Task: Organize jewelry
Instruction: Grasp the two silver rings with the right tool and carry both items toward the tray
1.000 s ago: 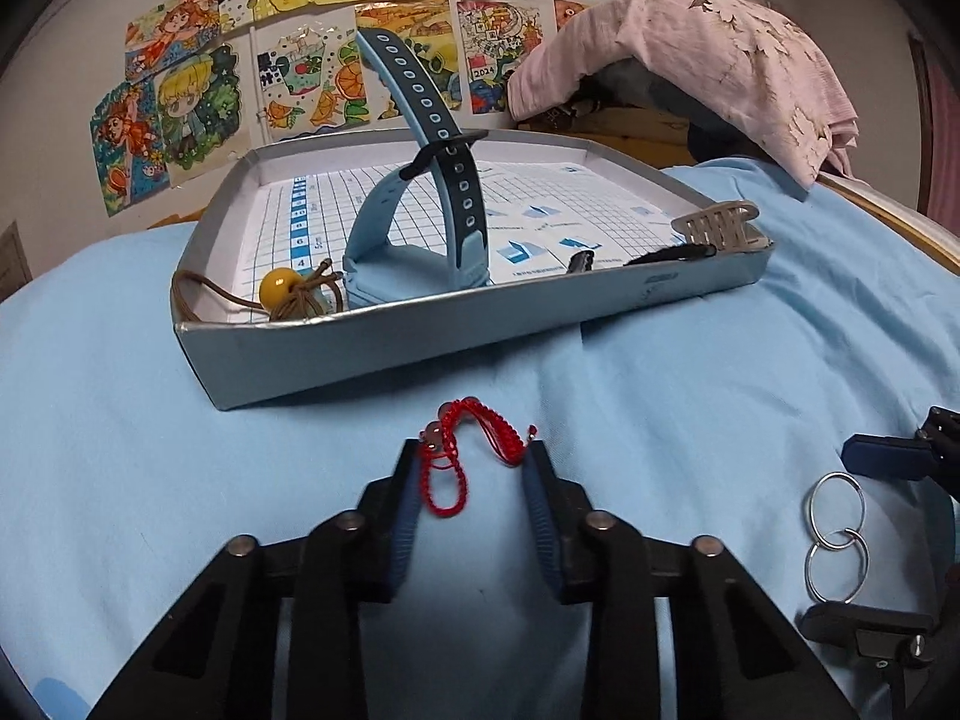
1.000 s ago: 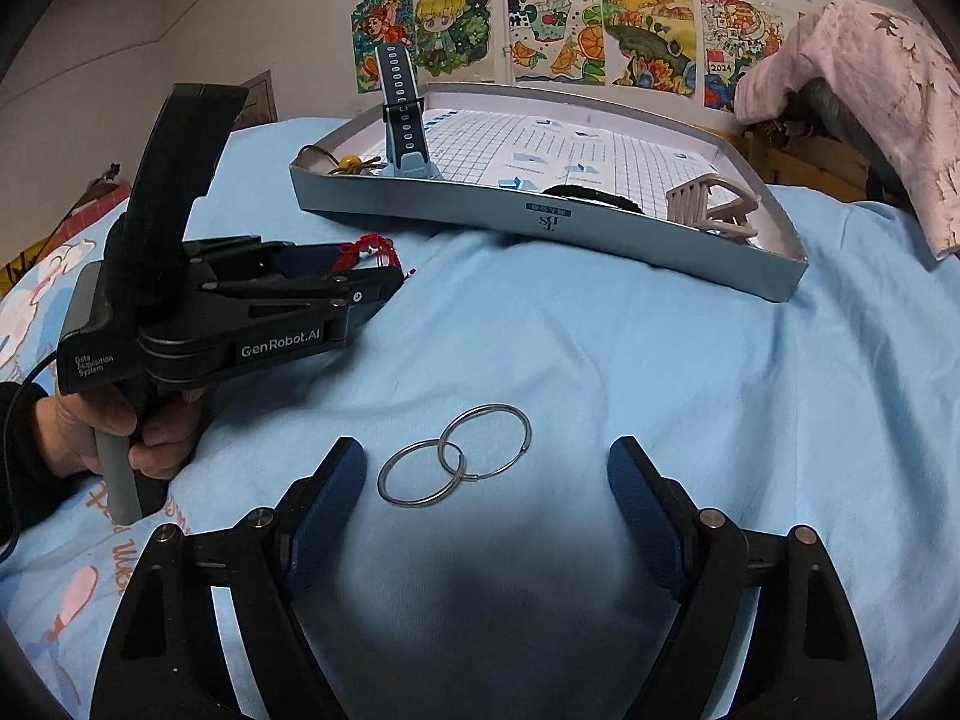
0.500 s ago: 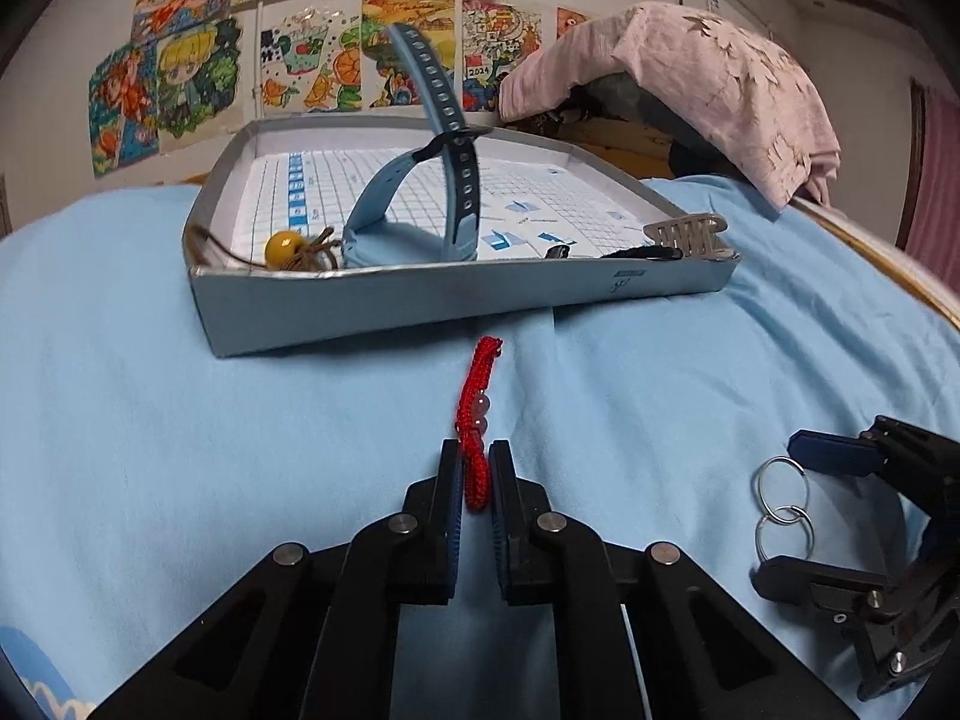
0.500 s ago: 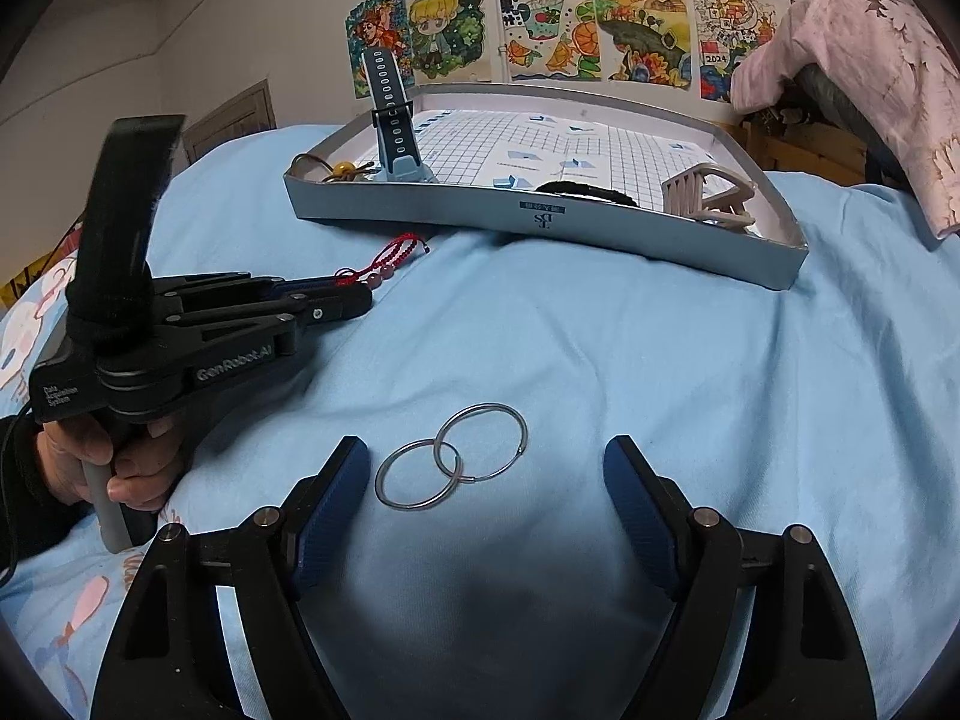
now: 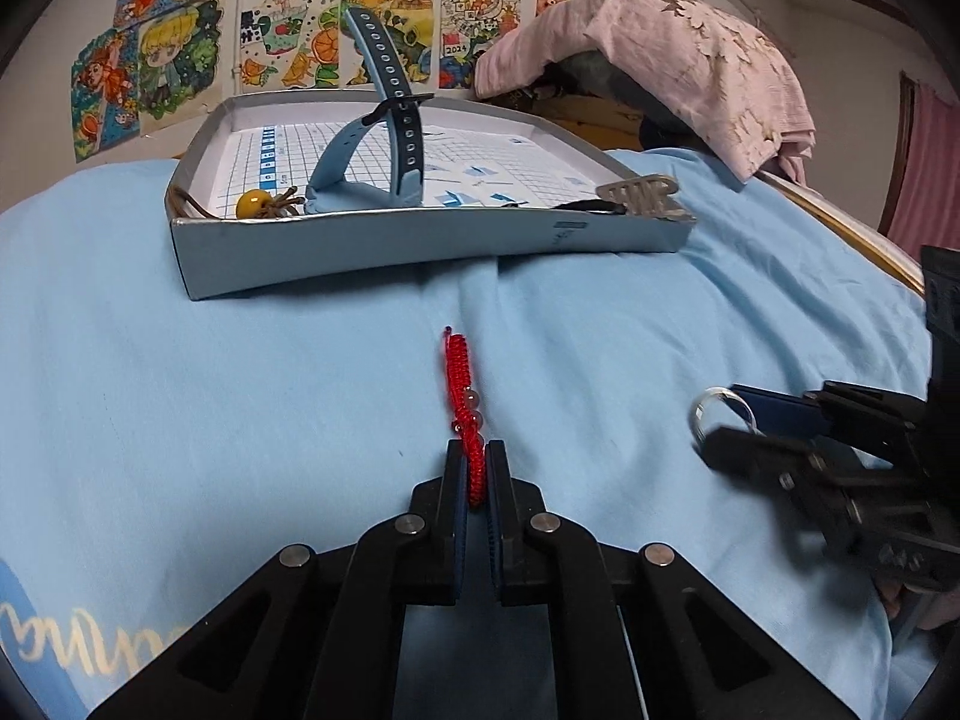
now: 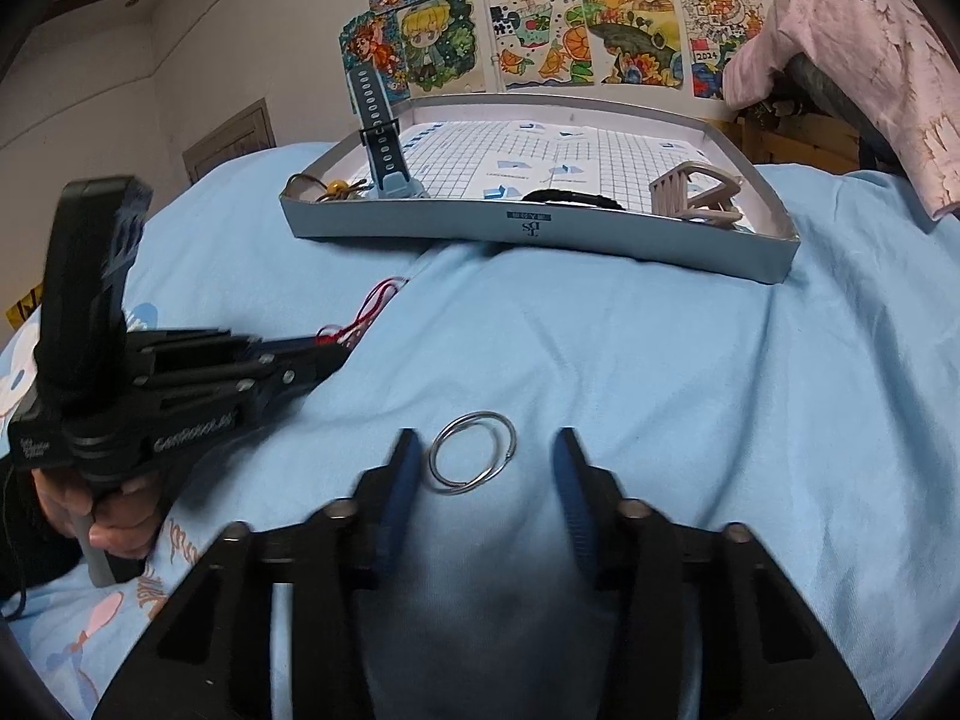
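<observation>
My left gripper (image 5: 477, 462) is shut on the near end of a red braided bracelet (image 5: 462, 384) with small beads, which stretches forward over the blue bedsheet towards the grey tray (image 5: 420, 240). In the right wrist view the left gripper (image 6: 336, 354) shows at the left with the red cord (image 6: 372, 306) trailing from it. My right gripper (image 6: 483, 450) is partly closed around two overlapping silver hoop rings (image 6: 473, 452) lying on the sheet, its jaws still apart from them. The rings (image 5: 720, 411) also show in the left wrist view between the right gripper's fingers.
The tray (image 6: 600, 237) holds a blue watch (image 5: 384, 144), a yellow bead on brown cord (image 5: 252, 203), a black hair tie (image 6: 570, 198) and a beige hair claw (image 6: 696, 192). A pink cloth (image 5: 660, 54) covers something behind. Drawings hang on the wall.
My left gripper closed on the red bracelet and drew it back, straightening it. My right gripper narrowed around the silver rings, which slid together and now overlap.
</observation>
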`<act>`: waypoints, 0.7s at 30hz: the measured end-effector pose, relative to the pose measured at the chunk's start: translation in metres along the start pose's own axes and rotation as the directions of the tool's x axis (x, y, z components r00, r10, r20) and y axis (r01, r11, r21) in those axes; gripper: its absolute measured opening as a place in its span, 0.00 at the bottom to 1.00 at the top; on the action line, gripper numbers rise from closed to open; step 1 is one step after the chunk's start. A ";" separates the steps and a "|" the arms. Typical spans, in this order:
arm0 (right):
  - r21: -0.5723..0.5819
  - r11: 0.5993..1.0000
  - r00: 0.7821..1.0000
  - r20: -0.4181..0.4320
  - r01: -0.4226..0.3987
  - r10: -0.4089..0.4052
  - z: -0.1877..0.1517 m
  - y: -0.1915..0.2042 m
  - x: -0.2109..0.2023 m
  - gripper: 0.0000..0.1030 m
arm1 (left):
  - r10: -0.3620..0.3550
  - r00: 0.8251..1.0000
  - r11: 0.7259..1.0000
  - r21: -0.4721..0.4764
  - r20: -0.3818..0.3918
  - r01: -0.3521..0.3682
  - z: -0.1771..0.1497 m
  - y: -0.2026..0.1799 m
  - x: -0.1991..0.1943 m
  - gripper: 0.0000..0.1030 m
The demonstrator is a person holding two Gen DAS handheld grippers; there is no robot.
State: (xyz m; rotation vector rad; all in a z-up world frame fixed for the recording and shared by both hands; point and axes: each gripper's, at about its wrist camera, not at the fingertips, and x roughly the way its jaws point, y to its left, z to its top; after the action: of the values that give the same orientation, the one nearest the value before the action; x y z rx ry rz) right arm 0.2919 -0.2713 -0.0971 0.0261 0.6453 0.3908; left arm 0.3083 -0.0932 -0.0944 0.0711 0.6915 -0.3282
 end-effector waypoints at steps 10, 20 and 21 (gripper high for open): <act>0.038 0.998 0.998 0.038 -0.042 0.040 -0.002 -0.008 -0.003 0.04 | -0.028 0.998 0.999 -0.014 0.065 0.029 -0.002 0.000 -0.016 0.05; 0.078 0.993 0.992 0.094 -0.088 0.080 0.003 -0.020 -0.011 0.03 | -0.011 0.993 0.996 -0.088 0.120 0.022 0.022 0.006 -0.033 0.05; 0.085 0.992 0.991 0.100 -0.094 0.086 0.006 -0.023 -0.010 0.03 | -0.005 0.992 0.995 -0.097 0.129 0.018 0.026 0.006 -0.035 0.05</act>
State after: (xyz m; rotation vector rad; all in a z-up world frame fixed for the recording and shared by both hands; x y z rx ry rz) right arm 0.2961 -0.2956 -0.0894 0.1593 0.5678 0.4450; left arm 0.3013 -0.0820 -0.0527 -0.0468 0.5795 -0.3066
